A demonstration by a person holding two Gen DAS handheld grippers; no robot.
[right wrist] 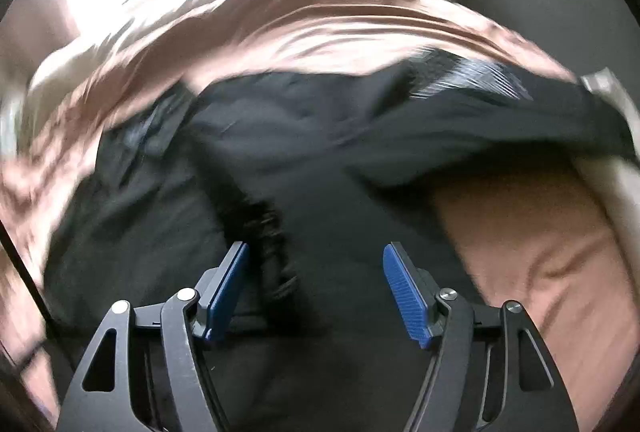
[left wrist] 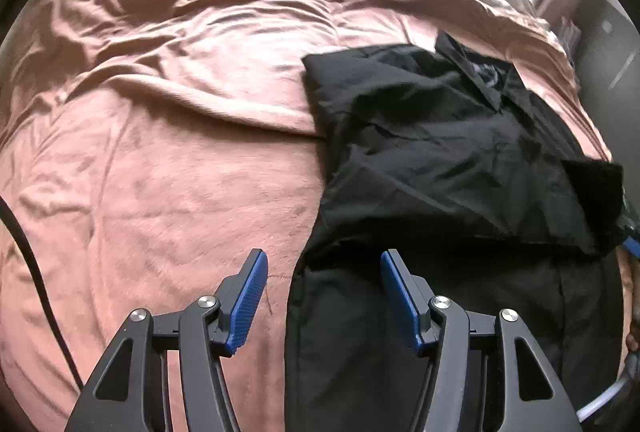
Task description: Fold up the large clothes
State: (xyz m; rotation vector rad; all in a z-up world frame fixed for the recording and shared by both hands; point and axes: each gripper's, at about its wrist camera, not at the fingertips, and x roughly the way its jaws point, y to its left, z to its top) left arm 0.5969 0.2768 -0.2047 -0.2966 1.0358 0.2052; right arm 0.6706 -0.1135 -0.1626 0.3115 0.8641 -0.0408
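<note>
Black garment (left wrist: 440,151) lies crumpled on the bed's pink blanket (left wrist: 160,171), near the blanket's right-hand edge, with one flap doubled back over its lower half. Left claw (left wrist: 324,296) hovers above the garment's left border, blue pads (left wrist: 246,302) spread wide, nothing between them. Over on the right wrist view, heavy blur: the right claw (right wrist: 316,292) hangs over the garment (right wrist: 320,151) too, jaws parted and gripping nothing, with the blanket (right wrist: 560,252) showing to the garment's right.
</note>
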